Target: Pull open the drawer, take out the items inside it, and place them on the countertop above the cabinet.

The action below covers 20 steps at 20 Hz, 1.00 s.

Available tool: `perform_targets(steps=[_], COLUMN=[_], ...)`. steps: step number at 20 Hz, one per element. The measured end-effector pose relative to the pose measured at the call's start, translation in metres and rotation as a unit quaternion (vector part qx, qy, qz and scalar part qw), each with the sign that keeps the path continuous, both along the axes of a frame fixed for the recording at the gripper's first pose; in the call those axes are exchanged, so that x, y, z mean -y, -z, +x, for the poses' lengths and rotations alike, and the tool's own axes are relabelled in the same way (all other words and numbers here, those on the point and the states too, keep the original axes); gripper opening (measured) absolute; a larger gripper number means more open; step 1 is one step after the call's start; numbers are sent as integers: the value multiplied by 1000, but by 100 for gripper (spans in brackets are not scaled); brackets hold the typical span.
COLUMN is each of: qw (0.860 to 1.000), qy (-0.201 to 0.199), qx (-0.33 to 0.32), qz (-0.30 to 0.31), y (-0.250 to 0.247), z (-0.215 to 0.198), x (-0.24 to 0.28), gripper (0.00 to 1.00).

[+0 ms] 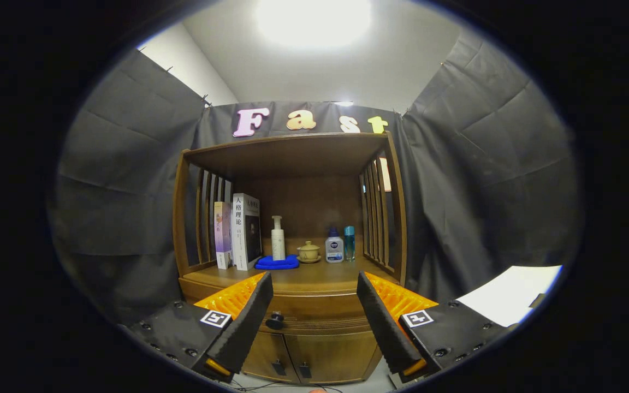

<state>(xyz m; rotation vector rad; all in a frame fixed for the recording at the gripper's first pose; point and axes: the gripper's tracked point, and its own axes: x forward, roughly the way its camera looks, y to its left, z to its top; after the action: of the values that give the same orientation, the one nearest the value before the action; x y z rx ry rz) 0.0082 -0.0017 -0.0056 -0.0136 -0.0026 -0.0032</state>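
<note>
Cabinet (292, 305), wooden, facing us. Drawer (314, 311) closed, just under the countertop (320, 275), above two small doors (303, 355).

Knob (275, 320), dark and round, at the drawer's front; it sits between our fingers but nearer the left one, and beyond their tips.

Gripper (314, 297): fingers spread wide, holding nothing, not touching the cabinet.

Countertop stock: two books (238, 232) upright at left, a pump bottle (278, 238) standing by a blue cloth (277, 263), a lidded cup (309, 251), a white bottle (334, 246), a teal bottle (349, 243). The front strip of the top lies bare.

Step in hand, as we judge it: reaching for the knob. To do it well we should shift left until the knob is centred in the gap, go in level, close both fingers squarely on it, then pull straight back. Drawer contents hidden; we cannot list them.
</note>
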Motion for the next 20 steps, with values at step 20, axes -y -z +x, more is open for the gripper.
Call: perform_targets(steps=[20], qw=[998], qy=[-28], qx=[-52], qz=[21], y=[97], z=[107], x=[-66], gripper=[98])
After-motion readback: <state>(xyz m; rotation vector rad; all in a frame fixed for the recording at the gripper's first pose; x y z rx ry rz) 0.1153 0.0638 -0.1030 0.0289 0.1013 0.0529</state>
